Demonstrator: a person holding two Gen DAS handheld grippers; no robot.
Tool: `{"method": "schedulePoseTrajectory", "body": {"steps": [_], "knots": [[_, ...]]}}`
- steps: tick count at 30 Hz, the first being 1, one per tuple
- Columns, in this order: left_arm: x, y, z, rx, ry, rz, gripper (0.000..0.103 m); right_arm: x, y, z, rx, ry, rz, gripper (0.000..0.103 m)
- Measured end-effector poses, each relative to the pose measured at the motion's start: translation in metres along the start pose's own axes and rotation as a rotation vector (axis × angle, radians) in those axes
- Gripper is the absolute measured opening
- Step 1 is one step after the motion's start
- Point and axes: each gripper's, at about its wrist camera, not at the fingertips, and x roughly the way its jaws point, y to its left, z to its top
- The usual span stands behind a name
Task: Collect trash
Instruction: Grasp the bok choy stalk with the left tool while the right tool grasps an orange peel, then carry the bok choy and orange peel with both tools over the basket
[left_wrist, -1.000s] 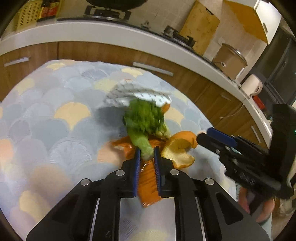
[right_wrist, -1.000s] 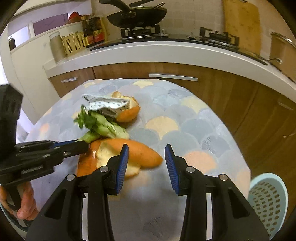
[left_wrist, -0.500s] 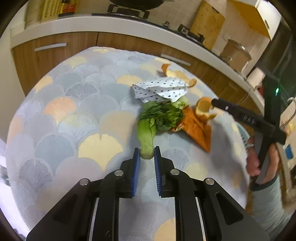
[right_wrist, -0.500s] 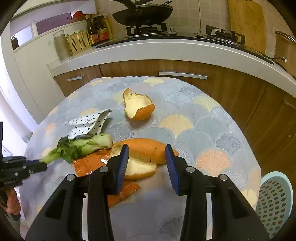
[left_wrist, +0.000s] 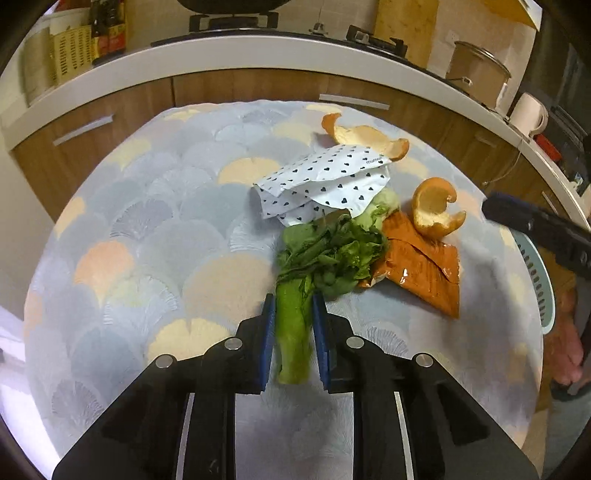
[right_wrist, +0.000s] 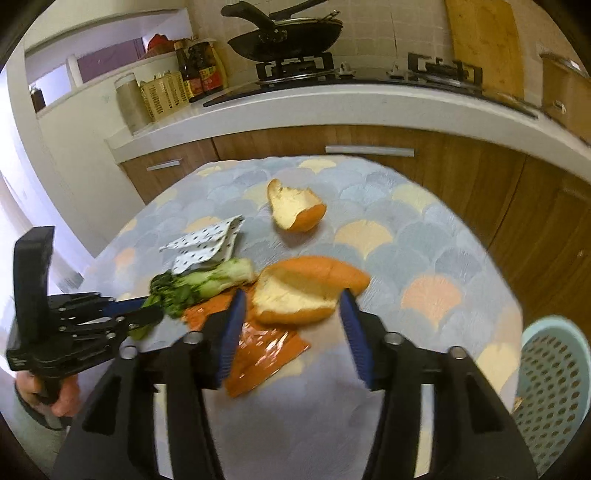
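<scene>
Trash on bench (left_wrist: 110, 221): greens stalk (left_wrist: 293, 332) clamped in left tool (left_wrist: 293, 325), long axis toward 12 o'clock. Right tool (right_wrist: 290, 325) apart, jaws just opening, straddling orange peel (right_wrist: 306, 291), pads not pressing. Basket (right_wrist: 554, 369) at its 4 o'clock.

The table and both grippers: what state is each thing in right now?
left gripper: shut on the leafy green stalk.
leafy green stalk: lying on the table, stem end pinched.
right gripper: open, jaws just been opening, near peel between them.
near peel: curled, resting partly on the packet.
far peel: lying alone, pith up.
spotted paper: crumpled, overlapping the greens.
orange packet: flat, creased.
basket: upright beside the table.
</scene>
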Motion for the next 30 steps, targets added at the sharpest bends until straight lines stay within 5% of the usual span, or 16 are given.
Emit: {"method": "schedulePoseTrajectory", "body": {"steps": [5,13,24,26,30], "knots": [[-0.017,0.018,-0.010,-0.075,-0.056,0.037,0.017,0.023,0.002,-0.008,0.094,0.112,0.025,0.064],[-0.026,0.045,-0.021,-0.166,-0.099,0.016,0.017,0.061,-0.014,0.011,0.291,0.150,0.056,0.073],[-0.024,0.042,-0.025,-0.154,-0.112,-0.028,0.017,0.086,0.003,0.033,0.274,0.105,-0.113,0.077],[-0.024,0.042,-0.025,-0.154,-0.113,-0.031,0.017,0.086,0.003,0.033,0.276,0.102,-0.112,0.074],[-0.024,0.042,-0.025,-0.152,-0.115,-0.031,0.017,0.083,-0.002,0.030,0.299,0.102,-0.066,0.049]]}}
